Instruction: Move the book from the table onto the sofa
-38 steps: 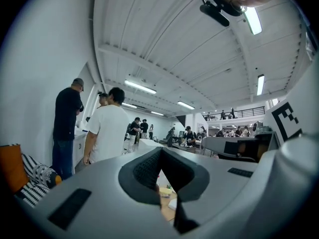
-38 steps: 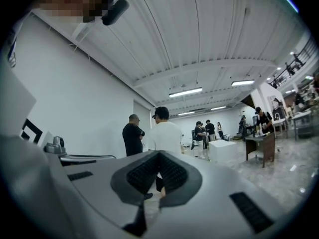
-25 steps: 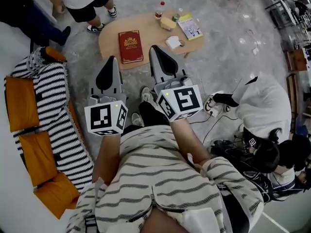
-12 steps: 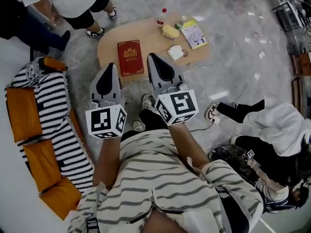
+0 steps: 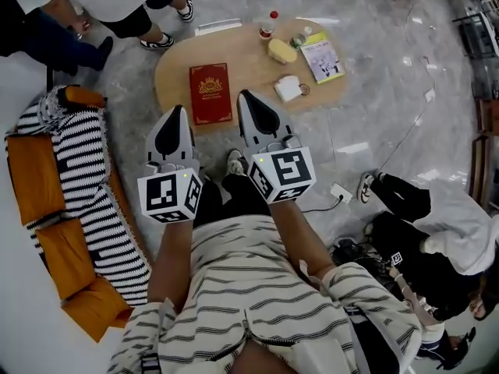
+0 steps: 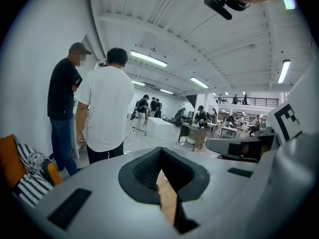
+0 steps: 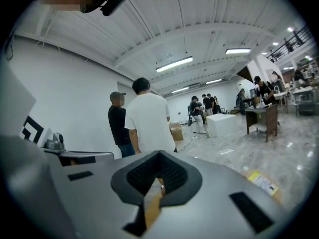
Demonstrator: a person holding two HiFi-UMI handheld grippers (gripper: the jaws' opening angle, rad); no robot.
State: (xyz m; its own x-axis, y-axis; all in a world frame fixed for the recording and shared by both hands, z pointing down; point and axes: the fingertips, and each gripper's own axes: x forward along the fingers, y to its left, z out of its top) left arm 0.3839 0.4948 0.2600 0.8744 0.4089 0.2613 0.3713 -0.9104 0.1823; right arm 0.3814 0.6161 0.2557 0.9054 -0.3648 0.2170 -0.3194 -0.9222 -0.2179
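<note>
Over on the oval worktop (image 5: 175, 72), the red book (image 5: 210, 93) is laid flat by the near edge, nowhere near the striped sofa (image 5: 86, 178) at the left yet. The left gripper (image 5: 177, 115) and right gripper (image 5: 246, 101) are held just short of it, one to each side, fingers squeezed fully together on nothing, likely just being lined up for a two-sided pickup. A red-capped bottle (image 5: 268, 26) is stood at the far edge; contents can't be made out.

The book (image 5: 210, 93) is red with a gold crest on its cover. It lies closed and flat, cover up, on the left part of the oval wooden table (image 5: 249, 57). The orange sofa (image 5: 35, 174), draped with a striped throw, stands well apart at left.
</note>
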